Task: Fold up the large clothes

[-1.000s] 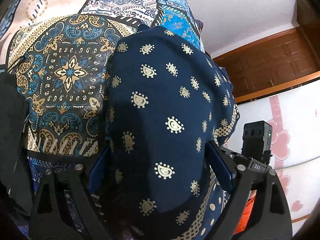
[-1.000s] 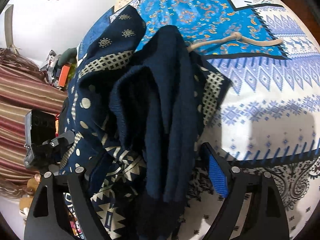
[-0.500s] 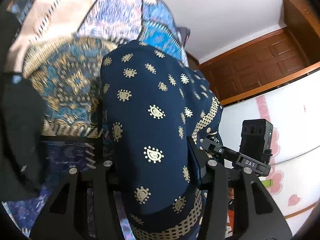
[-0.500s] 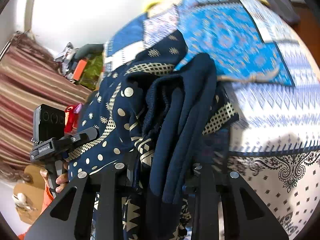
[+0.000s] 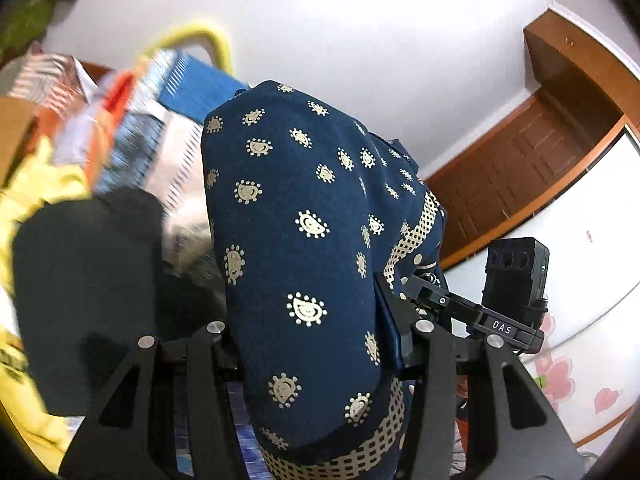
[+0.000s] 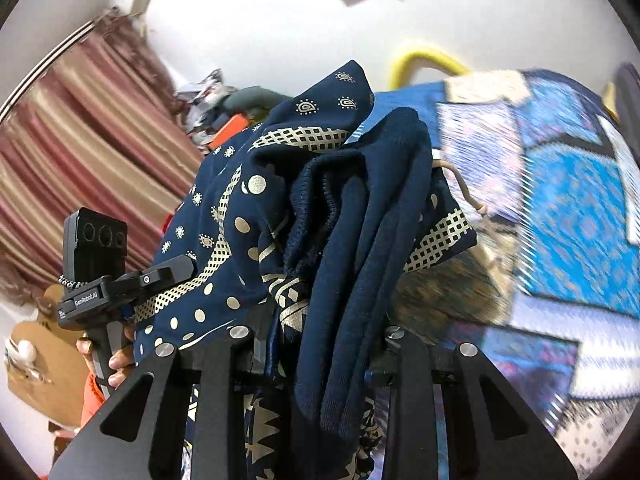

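Observation:
A large navy garment (image 5: 304,216) with gold paisley dots and a checked border fills the left wrist view. My left gripper (image 5: 308,344) is shut on a thick fold of it, and the cloth bulges up between the jaws. In the right wrist view the same garment (image 6: 344,232) hangs in bunched folds with a ribbed navy edge. My right gripper (image 6: 324,340) is shut on that bunch. The garment spans between both grippers, lifted off the bed. The right gripper (image 5: 424,296) shows at the cloth's right edge, and the left gripper (image 6: 160,276), held by a hand (image 6: 116,364), at its left edge.
A blue patchwork bedspread (image 6: 580,200) lies below and to the right, blurred. A black cloth (image 5: 80,280) and a yellow cloth (image 5: 32,184) lie at the left. Behind are a yellow rail (image 6: 424,56), a striped curtain (image 6: 80,140), a wooden door (image 5: 520,168) and white wall.
Both grippers have closed on the garment's folds and risen with it off the bedspread. The views have tilted up, so wall and door now show behind the cloth.

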### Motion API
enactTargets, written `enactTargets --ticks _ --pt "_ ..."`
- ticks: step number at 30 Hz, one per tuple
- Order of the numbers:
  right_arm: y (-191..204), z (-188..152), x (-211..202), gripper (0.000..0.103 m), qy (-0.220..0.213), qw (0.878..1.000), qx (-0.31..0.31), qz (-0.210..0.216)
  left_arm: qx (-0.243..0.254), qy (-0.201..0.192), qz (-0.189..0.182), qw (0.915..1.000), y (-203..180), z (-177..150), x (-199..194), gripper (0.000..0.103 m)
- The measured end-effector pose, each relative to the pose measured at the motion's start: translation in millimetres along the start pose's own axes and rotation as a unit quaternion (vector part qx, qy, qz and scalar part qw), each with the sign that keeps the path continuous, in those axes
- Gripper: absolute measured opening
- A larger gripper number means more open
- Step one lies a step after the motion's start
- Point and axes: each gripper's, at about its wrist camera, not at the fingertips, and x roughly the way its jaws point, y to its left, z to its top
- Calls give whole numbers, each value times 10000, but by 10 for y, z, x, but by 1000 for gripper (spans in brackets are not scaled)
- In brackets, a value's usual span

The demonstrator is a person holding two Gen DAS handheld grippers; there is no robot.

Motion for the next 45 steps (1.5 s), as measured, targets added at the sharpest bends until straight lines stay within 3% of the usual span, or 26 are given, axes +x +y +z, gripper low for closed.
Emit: enactTargets --ticks 5,9,14,16,19,22,25,28,32,36,42,45 --pt "249 14 491 26 212 9995 -202 143 -213 -205 218 9993 478 115 -387 49" --pt "315 -65 1129 27 596 9978 -172 242 -497 -203 415 9977 1055 73 -541 49" --pt "266 -290 1891 27 1126 9936 -126 42 -855 65 780 9933 1882 -153 -371 49" --pt "179 -477 2242 27 1362 9895 -308 -380 -1199 281 927 9881 2318 -290 -179 53" --pt "104 -598 2385 32 1371 9884 -366 -544 -1451 151 570 9877 2629 -411 -99 56" --pt "80 -576 2292 34 1361 9888 -315 -528 -1109 50 714 9913 2511 -403 -113 60" --pt "86 -567 2195 37 1442 9859 -379 -762 -697 76 1298 9891 2341 -387 -127 68" --pt "224 -516 2180 39 1421 9817 -579 -1130 -455 9 1734 9838 2160 -404 -212 74" --pt "292 -626 2058 50 1296 9757 -860 -1545 -43 -10 2082 9781 1920 -575 -358 83" --pt "320 -766 1937 61 1230 9714 -1101 -1707 416 -77 2648 9634 1750 -909 -496 88" --pt "353 -941 1889 62 1315 9659 -1115 -1933 -165 -155 2757 9610 1833 -1147 -572 90" --pt "464 -916 1710 62 1150 9701 -1073 -1846 -167 -270 2864 9576 1713 -1221 -659 89"
